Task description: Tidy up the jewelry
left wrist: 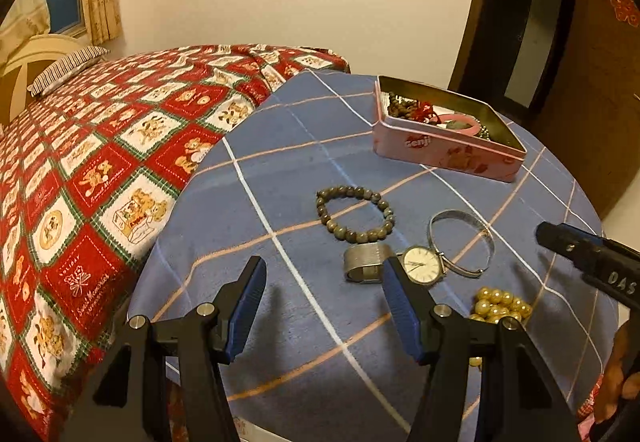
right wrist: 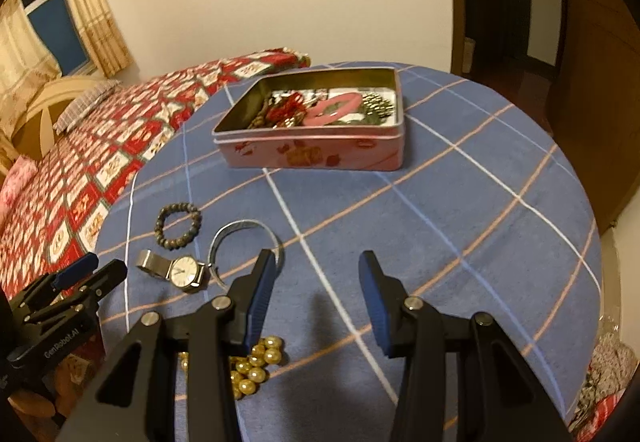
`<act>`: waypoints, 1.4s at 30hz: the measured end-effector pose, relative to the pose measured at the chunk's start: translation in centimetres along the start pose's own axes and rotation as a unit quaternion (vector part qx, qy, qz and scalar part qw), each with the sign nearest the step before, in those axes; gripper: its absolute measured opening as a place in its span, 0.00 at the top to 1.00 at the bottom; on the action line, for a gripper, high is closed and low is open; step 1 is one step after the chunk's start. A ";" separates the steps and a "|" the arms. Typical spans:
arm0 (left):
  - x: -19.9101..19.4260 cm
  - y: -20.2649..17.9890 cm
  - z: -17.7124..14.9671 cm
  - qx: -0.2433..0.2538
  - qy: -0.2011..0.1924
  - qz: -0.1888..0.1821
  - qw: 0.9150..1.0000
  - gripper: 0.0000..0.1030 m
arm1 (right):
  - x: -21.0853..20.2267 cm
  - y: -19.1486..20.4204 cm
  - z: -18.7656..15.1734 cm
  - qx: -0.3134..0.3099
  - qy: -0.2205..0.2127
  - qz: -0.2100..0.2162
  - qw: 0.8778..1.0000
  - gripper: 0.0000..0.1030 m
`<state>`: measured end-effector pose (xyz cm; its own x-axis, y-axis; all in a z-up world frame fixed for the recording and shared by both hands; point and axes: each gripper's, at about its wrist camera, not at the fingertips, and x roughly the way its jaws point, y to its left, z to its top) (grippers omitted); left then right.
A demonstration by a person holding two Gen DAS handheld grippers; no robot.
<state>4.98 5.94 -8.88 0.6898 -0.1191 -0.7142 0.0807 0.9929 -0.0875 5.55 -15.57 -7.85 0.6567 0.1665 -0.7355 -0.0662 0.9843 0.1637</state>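
On a blue checked cloth (left wrist: 304, 146) lie a brown bead bracelet (left wrist: 354, 213), a silver mesh-strap watch (left wrist: 418, 265), a silver bangle (left wrist: 462, 242) and a heap of gold pearls (left wrist: 502, 305). A pink tin (left wrist: 444, 150) at the back holds beads, a pink ring and red pieces. My left gripper (left wrist: 324, 272) stands open over bare cloth, its right finger just in front of the watch. My right gripper (right wrist: 318, 266) is open too, empty, with the gold pearls (right wrist: 256, 366) under its left finger. The watch (right wrist: 182, 270), bracelet (right wrist: 178, 226), bangle (right wrist: 246, 242) and tin (right wrist: 312, 154) lie ahead of it.
A bed with a red teddy-bear quilt (left wrist: 100, 170) borders the cloth on the left, with a striped pillow (left wrist: 68, 68) at its head. Dark wooden doors (left wrist: 592, 82) stand behind on the right. The right gripper's body (left wrist: 592, 262) reaches in from the right edge of the left wrist view.
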 end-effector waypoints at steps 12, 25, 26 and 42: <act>0.9 -1.1 -0.5 0.035 0.018 -0.019 0.999 0.41 | 5.5 3.9 0.6 -0.076 0.056 -0.025 0.995 0.64; 2.3 -2.3 -0.7 0.040 0.043 -0.057 0.997 0.41 | 4.5 1.2 0.6 -0.049 0.042 -0.013 0.998 0.94; 2.2 -2.4 -0.6 0.043 0.042 -0.055 0.997 0.41 | 4.1 0.7 0.7 -0.040 0.037 -0.011 0.998 0.94; 7.8 0.3 5.4 -0.003 0.067 -0.013 0.998 0.49 | 0.5 -1.5 2.5 0.018 -0.022 0.014 1.000 0.92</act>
<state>14.25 5.33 -10.74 0.5858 -0.1453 -0.7973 0.0936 0.9893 -0.1116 7.91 -17.15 -6.82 0.6869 0.1903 -0.7014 -0.0587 0.9765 0.2074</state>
